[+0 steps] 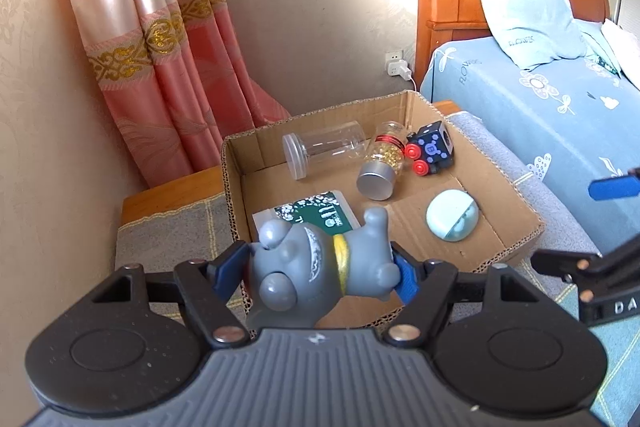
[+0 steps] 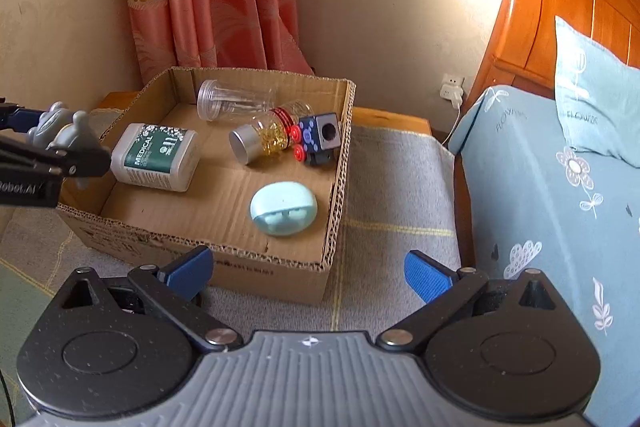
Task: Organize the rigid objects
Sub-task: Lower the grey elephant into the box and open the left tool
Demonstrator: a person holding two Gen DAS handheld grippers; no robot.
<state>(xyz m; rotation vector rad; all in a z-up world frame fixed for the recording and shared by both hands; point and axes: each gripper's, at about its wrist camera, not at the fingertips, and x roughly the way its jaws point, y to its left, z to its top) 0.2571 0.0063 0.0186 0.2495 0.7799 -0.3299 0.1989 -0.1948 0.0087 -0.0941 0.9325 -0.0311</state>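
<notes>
Jaws: I am running the left gripper [image 1: 316,267] part-closed, its blue pads [image 1: 406,277] pressing both flanks of the grey figurine [image 1: 316,263]; the right gripper [image 2: 308,273] is standing at full spread with nothing between its pads.

Progress, largest item first. The cardboard box [image 2: 336,155] is sitting on the grey cloth [image 2: 396,187] of the low table beside the bed [image 2: 540,187]. Five items are lying in it: the white MEDICAL bottle [image 2: 156,157] on its side at the left, the clear plastic jar [image 2: 236,103] along the back wall, the gold-filled glass bottle [image 2: 264,139] with its silver cap toward me, the dark cube toy [image 2: 318,139] touching that bottle and against the right wall, and the pale blue round case [image 2: 284,209] alone near the front. I am judging the sort mostly done. I am seeing no loose items on the cloth around the box, though both views are cutting off the near side.

Remaining: the figurine. I am holding it tipped on its side, clear of the cardboard, above the box's front-left corner as the left camera shows it. It is looking like hard moulded plastic or resin: rounded grey body, bulging eyes, yellow band round the neck, stubby limbs. Smooth curved surfaces, so I am expecting some slip risk on release.
</notes>
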